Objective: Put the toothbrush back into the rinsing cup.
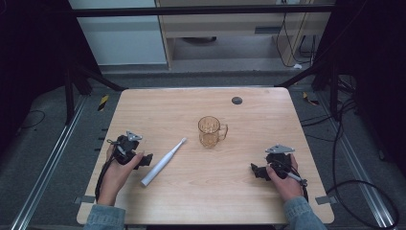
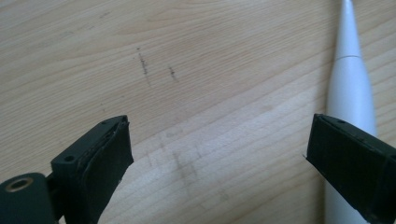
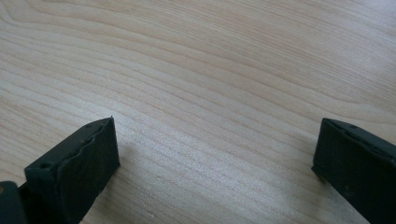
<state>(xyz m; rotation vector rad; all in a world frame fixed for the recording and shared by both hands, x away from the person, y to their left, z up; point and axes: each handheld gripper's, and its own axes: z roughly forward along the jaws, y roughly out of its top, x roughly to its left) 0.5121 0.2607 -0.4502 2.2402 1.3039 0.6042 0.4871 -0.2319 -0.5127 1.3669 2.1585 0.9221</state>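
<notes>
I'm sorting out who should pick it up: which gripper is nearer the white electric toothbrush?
Left. The left gripper sits right beside the toothbrush handle, jaws open; the right gripper is far across the table.

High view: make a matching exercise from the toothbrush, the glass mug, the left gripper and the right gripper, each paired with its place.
1 toothbrush
2 glass mug
3 left gripper
4 right gripper

a near the table's right edge, jaws open
b middle of the table, upright
c lying slantwise, left of the mug
d just left of the toothbrush, jaws open

Pairs: 1-c, 2-b, 3-d, 4-a
</notes>
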